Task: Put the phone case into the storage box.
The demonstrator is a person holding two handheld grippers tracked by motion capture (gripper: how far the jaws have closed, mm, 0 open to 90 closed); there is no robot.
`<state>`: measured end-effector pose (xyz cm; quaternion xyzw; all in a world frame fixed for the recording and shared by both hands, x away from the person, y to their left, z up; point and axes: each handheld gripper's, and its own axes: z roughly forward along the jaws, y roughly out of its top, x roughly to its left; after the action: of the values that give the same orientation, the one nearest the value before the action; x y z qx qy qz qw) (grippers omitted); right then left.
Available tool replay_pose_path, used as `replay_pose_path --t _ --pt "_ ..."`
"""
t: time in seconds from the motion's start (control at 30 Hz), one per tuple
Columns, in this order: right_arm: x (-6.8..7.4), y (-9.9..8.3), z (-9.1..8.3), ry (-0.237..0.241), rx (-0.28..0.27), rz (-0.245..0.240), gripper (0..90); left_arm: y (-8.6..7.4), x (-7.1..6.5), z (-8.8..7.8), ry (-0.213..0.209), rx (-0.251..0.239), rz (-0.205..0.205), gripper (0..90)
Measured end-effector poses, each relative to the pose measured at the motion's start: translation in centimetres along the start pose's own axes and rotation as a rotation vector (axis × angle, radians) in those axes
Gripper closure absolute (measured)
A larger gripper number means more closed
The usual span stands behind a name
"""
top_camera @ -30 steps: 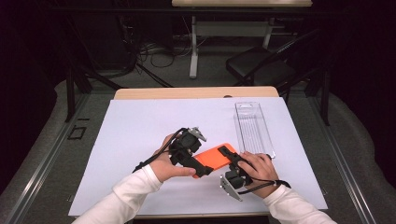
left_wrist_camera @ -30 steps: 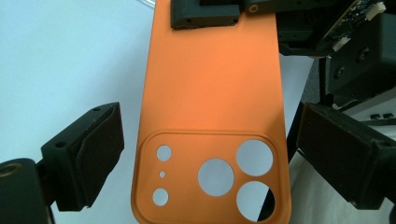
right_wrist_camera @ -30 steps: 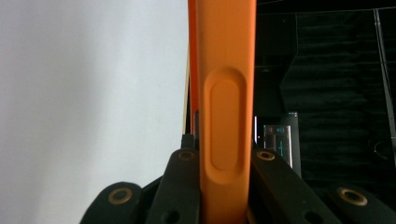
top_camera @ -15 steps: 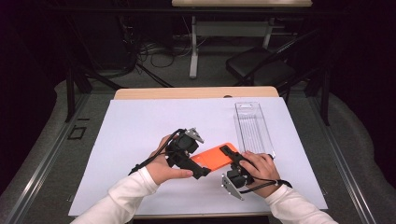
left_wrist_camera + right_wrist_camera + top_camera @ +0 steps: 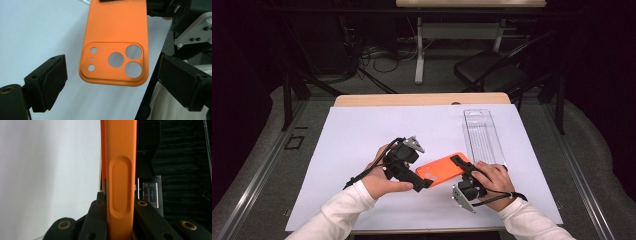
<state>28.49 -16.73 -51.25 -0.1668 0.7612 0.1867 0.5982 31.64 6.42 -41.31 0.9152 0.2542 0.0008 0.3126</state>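
A: The right claw [image 5: 460, 162] is clamped on the far end of the orange phone case [image 5: 443, 169]; in the right gripper view its two black jaws press the case's edge from both sides, with the raised side-button strip [image 5: 119, 187] just above them.

B: And the left claw [image 5: 424, 184]?

A: Its jaws stand wide apart and hold nothing. In the left gripper view the pads [image 5: 56, 75] flank the case's camera end, one on each side, with clear gaps to the case.

B: What has changed over the last second?

A: Not much. The right hand [image 5: 492, 177] has kept the case where it was. The left hand [image 5: 379, 177] has shifted a little and its claw tip now sits at the case's near corner, by the camera cutouts [image 5: 125, 60].

B: What does that mean for the job?

A: I'd judge the left claw is lining up for a second grip on the camera end, so the case is carried by two claws or passed across. That grip isn't made yet.

B: Where does the case lie?

A: Held slanting just over the white sheet [image 5: 362, 135] on the surface, its back facing the left claw's camera. The clear plastic box [image 5: 482, 131] lies beyond the right hand, apart from the case.
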Motion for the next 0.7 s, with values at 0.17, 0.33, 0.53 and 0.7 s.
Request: replay_pose_path --t 0.17,0.33,0.53,0.7 --pt "0.0 -0.1 0.0 0.009 -0.001 0.006 87.2 -0.3 0.3 -0.3 0.01 -0.013 -0.014 9.2" --pt "0.0 -0.2 0.0 0.03 -0.008 0.028 87.3 -0.6 0.7 -0.7 0.019 -0.014 -0.016 9.4" --pt "-0.5 -0.5 0.2 0.073 -0.018 0.103 87.3 -0.9 0.8 -1.1 0.031 -0.024 -0.013 9.7" --pt "-0.7 -0.7 0.4 0.123 -0.027 0.185 87.3 -1.1 0.8 -1.4 0.041 -0.028 -0.005 10.0"
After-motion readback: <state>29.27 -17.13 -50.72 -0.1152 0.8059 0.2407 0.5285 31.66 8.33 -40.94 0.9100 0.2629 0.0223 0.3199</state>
